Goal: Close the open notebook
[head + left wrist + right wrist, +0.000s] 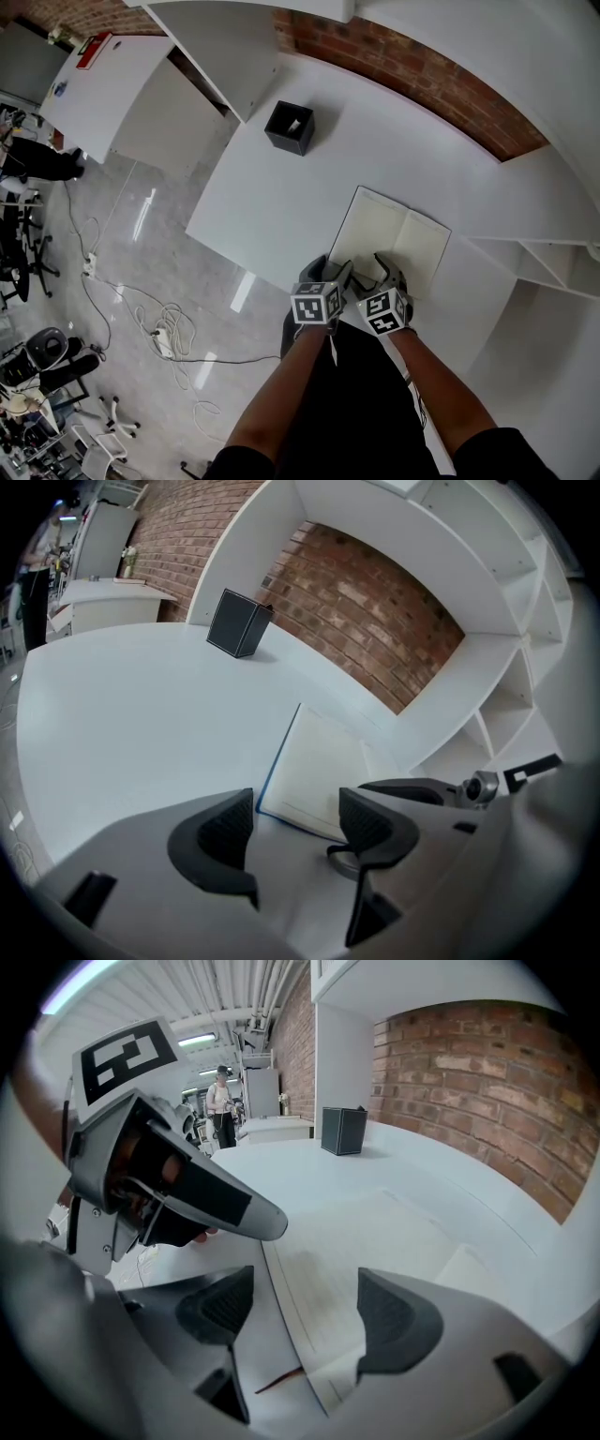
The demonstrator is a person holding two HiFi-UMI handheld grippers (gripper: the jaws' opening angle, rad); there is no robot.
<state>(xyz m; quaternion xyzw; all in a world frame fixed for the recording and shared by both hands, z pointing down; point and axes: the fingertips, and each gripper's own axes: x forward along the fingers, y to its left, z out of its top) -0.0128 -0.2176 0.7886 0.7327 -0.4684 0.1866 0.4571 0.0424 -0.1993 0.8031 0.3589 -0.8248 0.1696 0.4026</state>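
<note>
The open notebook [391, 244] lies flat on the white table [272, 202], its cream pages blank. My left gripper [330, 274] hovers at the notebook's near left corner and my right gripper [387, 270] over its near edge. In the left gripper view the left gripper [295, 816] stands open, and the blue-edged corner of the notebook [319, 766] lies just beyond its jaws. The right gripper [305, 1305] is open too. Below its jaws lies the left page of the notebook [375, 1241] with a red ribbon bookmark [279, 1380].
A black box [290, 127] stands at the far side of the table. White shelving [534, 262] runs along the right and a brick wall [422, 80] curves behind. Cables [155, 328] lie on the floor to the left. A person [223, 1105] stands far back.
</note>
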